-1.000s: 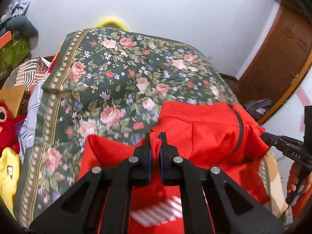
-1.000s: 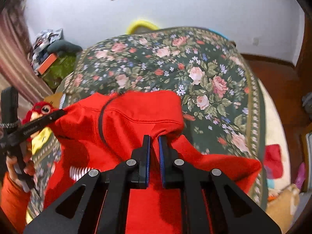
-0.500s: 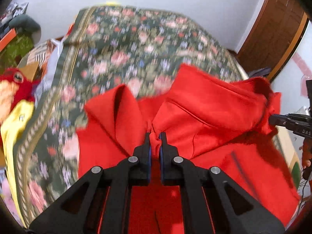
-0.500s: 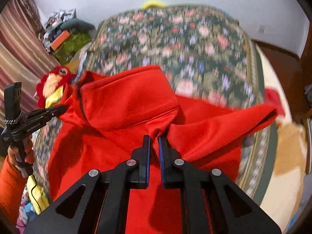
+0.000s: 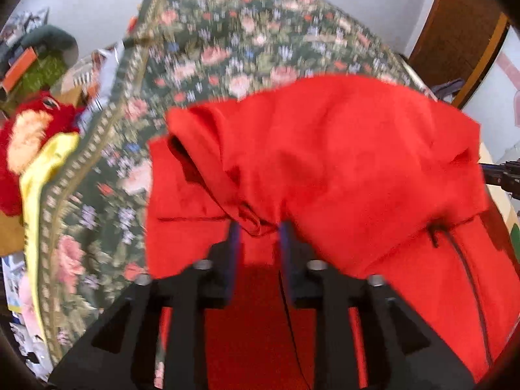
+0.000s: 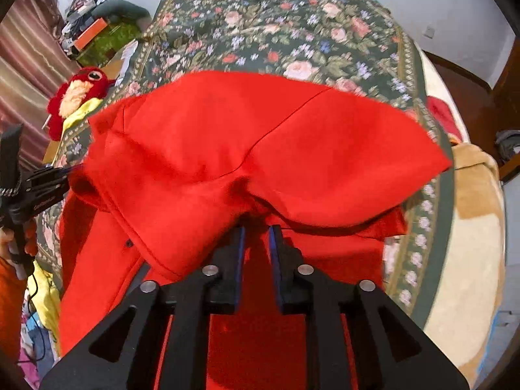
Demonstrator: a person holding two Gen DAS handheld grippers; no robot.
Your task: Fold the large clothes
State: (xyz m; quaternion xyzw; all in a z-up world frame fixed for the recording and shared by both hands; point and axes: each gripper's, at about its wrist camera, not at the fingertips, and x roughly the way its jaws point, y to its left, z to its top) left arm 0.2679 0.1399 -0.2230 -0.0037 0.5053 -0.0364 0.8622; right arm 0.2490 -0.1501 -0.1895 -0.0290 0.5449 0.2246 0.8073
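A large red garment [image 5: 341, 149] lies on a floral bed cover [image 5: 227, 42], its upper half folded over its lower half. My left gripper [image 5: 260, 227] is at the garment's near left part. Its jaws are opening, and a bunched fold of red cloth hangs loose between the tips. In the right wrist view the red garment [image 6: 260, 136] billows over my right gripper [image 6: 256, 227]. Those jaws are opening too, a narrow gap showing, with the cloth edge draped at their tips. The left gripper [image 6: 42, 185] shows at that view's left edge, held by a hand.
A red plush toy [image 6: 78, 91] and yellow cloth [image 5: 48, 162] lie off the bed's left side, with a clutter pile [image 6: 97, 26] behind. A beige blanket [image 6: 471, 227] edges the bed's right. A wooden door [image 5: 455, 32] stands at the far right.
Both grippers carried the garment's upper part forward and down over its lower part. Their jaws, earlier shut on red cloth, have parted, the left one wider.
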